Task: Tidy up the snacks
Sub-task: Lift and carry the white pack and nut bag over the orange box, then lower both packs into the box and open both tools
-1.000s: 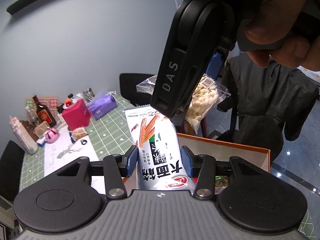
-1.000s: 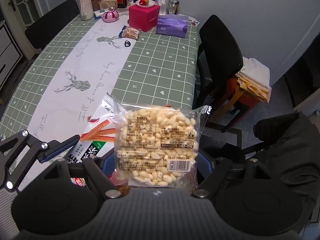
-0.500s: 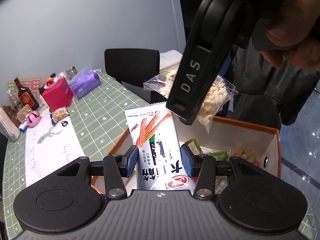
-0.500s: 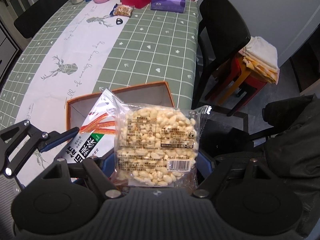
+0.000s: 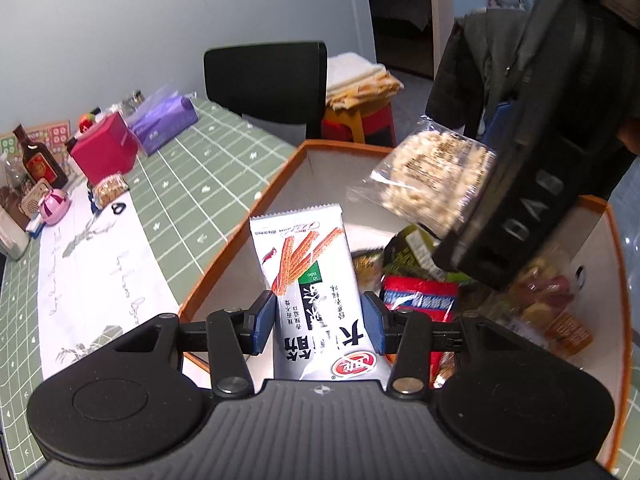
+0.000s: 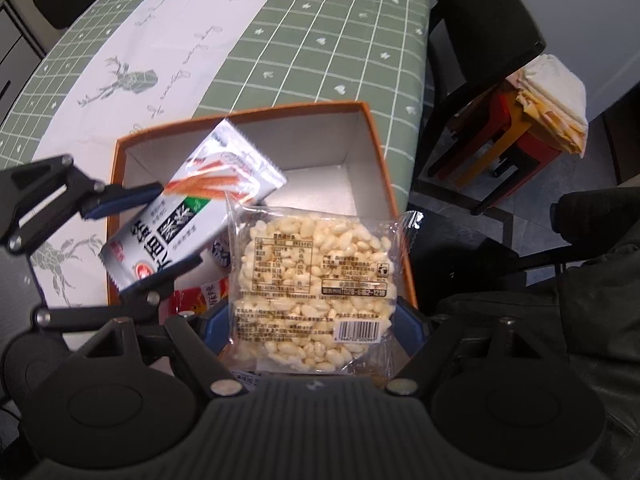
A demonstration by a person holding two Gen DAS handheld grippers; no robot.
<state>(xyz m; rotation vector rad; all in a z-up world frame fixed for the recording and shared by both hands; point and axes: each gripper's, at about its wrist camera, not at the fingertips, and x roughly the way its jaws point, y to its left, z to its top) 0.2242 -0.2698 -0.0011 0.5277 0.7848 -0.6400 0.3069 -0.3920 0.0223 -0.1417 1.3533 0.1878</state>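
My left gripper (image 5: 319,322) is shut on a white snack-stick packet (image 5: 310,280) and holds it over the orange-rimmed white box (image 5: 248,240). The packet also shows in the right wrist view (image 6: 188,216). My right gripper (image 6: 314,326) is shut on a clear bag of puffed rice (image 6: 312,280), above the same box (image 6: 372,148). The bag also shows in the left wrist view (image 5: 432,178). Several snack packs (image 5: 420,296) lie in the box's near half.
The box sits at the edge of a green checked table (image 6: 320,32) with a white deer runner (image 6: 140,60). A pink box (image 5: 106,152), purple pack (image 5: 164,124), bottle (image 5: 38,162) and small items stand at the far end. A black chair (image 5: 266,80) and stool with cloths (image 6: 540,96) stand beside it.
Both grippers have moved with their packets from above the table to over the box and lower toward it. The box's inside and its snacks have come into view.
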